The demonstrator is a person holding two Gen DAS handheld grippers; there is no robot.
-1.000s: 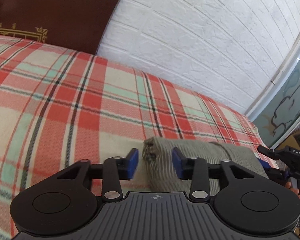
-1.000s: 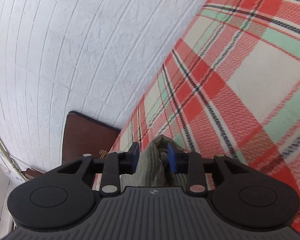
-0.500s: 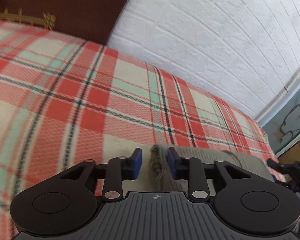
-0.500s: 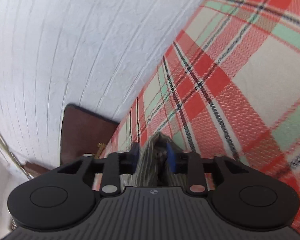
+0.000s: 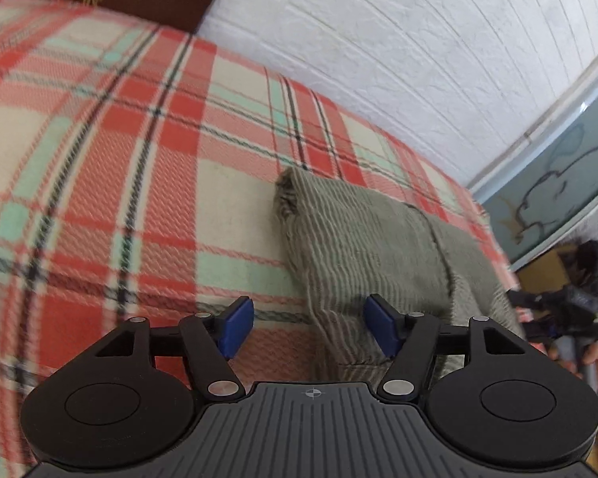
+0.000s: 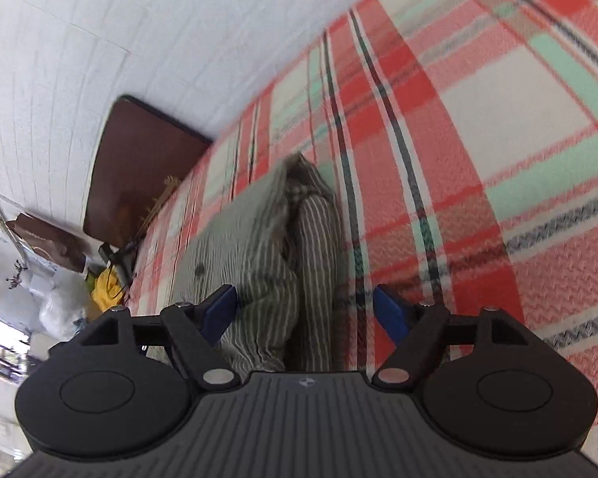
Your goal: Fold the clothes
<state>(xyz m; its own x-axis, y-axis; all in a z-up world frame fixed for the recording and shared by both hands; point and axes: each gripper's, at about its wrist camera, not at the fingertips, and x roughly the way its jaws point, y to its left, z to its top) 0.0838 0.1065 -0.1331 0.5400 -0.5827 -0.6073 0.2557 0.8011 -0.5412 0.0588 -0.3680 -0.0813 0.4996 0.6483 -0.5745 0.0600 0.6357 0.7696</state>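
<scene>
Left gripper and right gripper — both apparently spread, empty.

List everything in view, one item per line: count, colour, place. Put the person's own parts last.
garment: one, grey-green striped, folded, lying on the blanket
blanket: one, red, cream and mint plaid, covering the bed
headboard: one, dark brown with gold trim, at the bed's end by the wall
wall: one, white brick pattern, behind the bed
panel: one, pale blue with a cartoon outline, beside the wall
bags: several, white, plus something yellow, on the floor beyond the bed; blurred
left tool: one, black with blue pads, open, over the garment's near edge
right tool: one, black with blue pads, open, astride the garment's end
hand: one, partly seen at the left view's edge, on the right tool
</scene>
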